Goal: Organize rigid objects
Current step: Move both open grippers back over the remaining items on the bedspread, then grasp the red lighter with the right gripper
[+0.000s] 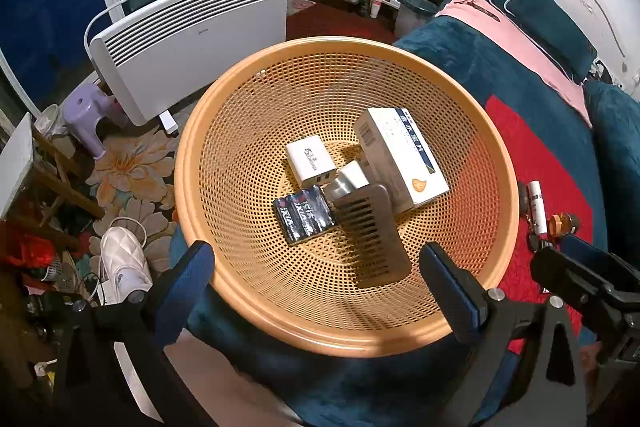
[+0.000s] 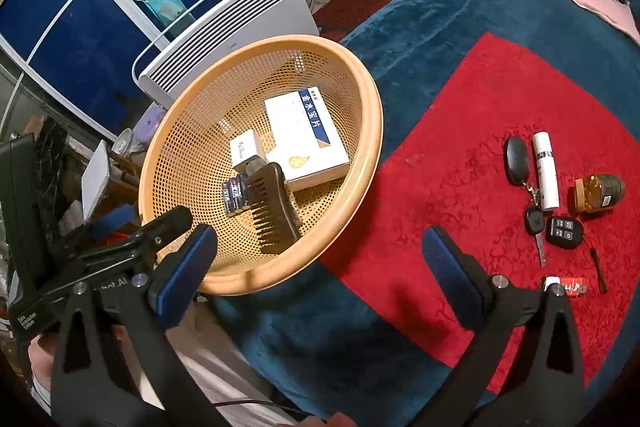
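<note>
An orange mesh basket [image 1: 240, 131] [image 2: 188, 147] sits on the bed's left edge. Inside lie a brown comb [image 1: 372, 239] [image 2: 274, 215], a pack of batteries [image 1: 304, 213] [image 2: 234, 195], a small white charger box [image 1: 310, 163] [image 2: 246, 149] and a larger white-and-blue box [image 1: 400, 155] [image 2: 304, 139]. My left gripper [image 1: 320, 291] hovers open over the basket's near rim, empty. My right gripper [image 2: 320, 275] is open and empty above the red cloth [image 2: 460, 167]. On that cloth lie a white tube [image 2: 546, 175], an amber jar [image 2: 598, 193], car keys with a fob [image 2: 534, 219], a black remote [image 2: 565, 231] and a small red item [image 2: 566, 286].
A white panel heater [image 1: 188, 39] stands on the floor beyond the basket. Shoes, a lilac stool [image 1: 90, 115] and clutter fill the floor at left. Teal bedding and a pink blanket [image 1: 516, 39] stretch to the right. The left gripper's body [image 2: 104, 251] shows beside my right one.
</note>
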Tool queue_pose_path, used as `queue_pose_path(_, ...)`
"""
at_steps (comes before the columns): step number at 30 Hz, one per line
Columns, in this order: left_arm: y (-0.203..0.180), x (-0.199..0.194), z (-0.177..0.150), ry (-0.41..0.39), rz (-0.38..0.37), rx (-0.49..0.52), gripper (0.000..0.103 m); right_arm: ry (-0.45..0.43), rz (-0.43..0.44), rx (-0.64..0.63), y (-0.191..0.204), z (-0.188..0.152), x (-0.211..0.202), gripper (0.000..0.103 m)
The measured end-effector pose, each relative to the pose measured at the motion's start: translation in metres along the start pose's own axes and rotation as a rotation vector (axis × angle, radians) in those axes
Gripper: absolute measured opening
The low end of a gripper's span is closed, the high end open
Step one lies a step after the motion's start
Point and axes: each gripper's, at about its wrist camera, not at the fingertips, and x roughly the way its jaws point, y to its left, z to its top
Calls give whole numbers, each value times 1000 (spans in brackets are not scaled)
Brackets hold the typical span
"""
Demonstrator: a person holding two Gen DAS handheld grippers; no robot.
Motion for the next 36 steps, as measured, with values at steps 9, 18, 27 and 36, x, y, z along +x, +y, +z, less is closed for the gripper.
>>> queue_pose_path(9, -11, -2, -1, 5, 4, 29, 102, -1, 1, 11, -6, -3, -4, 103)
queue_pose_path(18, -45, -7, -3, -2, -20, 101, 102, -15, -8, 50, -29, -10, -17, 103)
queue_pose_path(27, -103, -4, -12, 2, -78, 225, 102, -20, -69, 156, -85, -29, -33, 103)
queue_pose_path(36, -163, 2, -28, 15, -134, 355, 102, -29, -127, 306, -144, -55, -45, 103)
